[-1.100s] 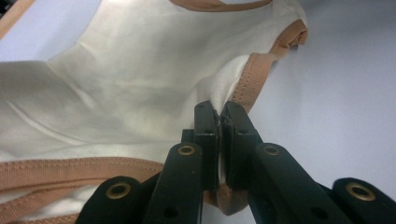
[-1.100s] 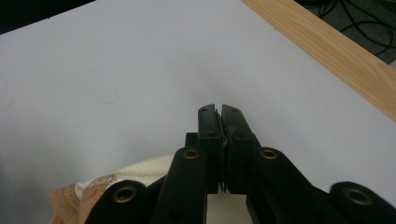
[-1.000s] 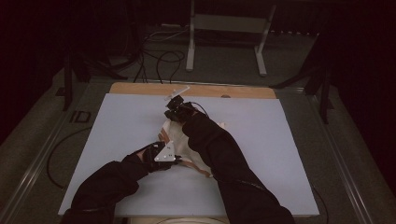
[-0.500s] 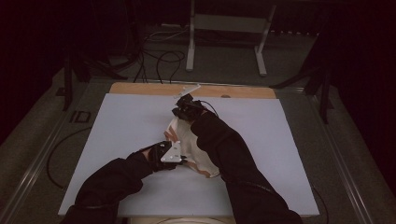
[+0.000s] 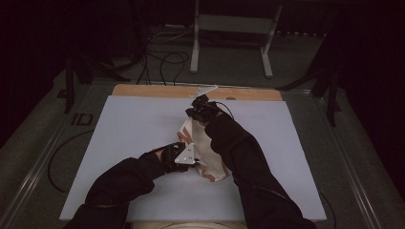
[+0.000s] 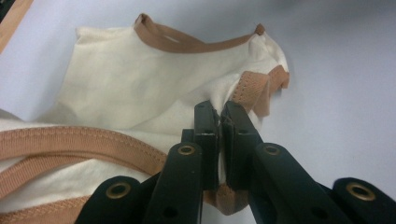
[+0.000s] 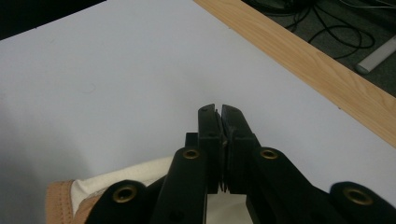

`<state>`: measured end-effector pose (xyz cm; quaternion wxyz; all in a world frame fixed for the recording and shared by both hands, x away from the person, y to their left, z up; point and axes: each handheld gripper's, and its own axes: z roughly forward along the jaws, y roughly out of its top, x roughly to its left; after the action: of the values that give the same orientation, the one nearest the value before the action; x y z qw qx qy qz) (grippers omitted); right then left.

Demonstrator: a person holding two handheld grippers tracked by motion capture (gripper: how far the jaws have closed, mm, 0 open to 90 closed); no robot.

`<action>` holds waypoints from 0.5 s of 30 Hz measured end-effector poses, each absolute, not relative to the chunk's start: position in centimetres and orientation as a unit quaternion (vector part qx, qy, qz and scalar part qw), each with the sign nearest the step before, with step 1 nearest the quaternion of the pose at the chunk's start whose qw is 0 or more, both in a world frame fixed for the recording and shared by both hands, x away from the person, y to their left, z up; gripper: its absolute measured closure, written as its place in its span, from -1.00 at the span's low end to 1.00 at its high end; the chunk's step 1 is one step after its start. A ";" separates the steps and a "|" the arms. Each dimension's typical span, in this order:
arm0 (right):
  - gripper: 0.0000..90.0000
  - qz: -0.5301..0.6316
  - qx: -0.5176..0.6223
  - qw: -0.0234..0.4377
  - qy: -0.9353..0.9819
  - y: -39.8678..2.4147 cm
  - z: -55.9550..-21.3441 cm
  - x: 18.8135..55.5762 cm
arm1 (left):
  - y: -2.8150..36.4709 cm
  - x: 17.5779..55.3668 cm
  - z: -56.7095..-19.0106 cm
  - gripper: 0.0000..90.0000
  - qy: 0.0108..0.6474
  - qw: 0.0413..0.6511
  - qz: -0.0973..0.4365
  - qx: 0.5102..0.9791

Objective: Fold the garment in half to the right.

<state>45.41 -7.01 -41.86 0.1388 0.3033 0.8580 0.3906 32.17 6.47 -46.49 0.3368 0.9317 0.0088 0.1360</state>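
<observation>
Gripping the cream bag [image 6: 140,88] that lies mid-table [image 5: 119,129], the left hand-held gripper [image 6: 219,112] and right hand-held gripper [image 7: 219,114] are both clamped on its edges; uneven pulling could slip the thin cloth free.

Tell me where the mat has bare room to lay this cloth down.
The mat is bare left of the cloth, and right of the right gripper out to the edge. The middle is crowded, where cloth, left gripper and both forearms meet.

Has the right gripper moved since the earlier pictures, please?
Yes. The right gripper, shut on the cloth, has moved toward the wooden strip at the table's far edge.
</observation>
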 end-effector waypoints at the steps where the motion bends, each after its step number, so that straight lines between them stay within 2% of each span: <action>1: 0.96 0.391 0.305 0.139 0.857 -7.3 -41.9 45.4 | 6.3 32.2 -46.5 0.92 0.009 0.337 0.135 0.932; 15: 0.96 0.392 0.321 0.141 0.851 -10.7 -42.3 45.2 | 4.2 32.7 -46.8 0.92 -0.002 0.338 0.111 0.935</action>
<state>45.18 -10.68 -42.30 0.1414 0.3209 0.8506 0.3917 32.66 4.18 -46.81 0.3379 0.9346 -0.0016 0.1114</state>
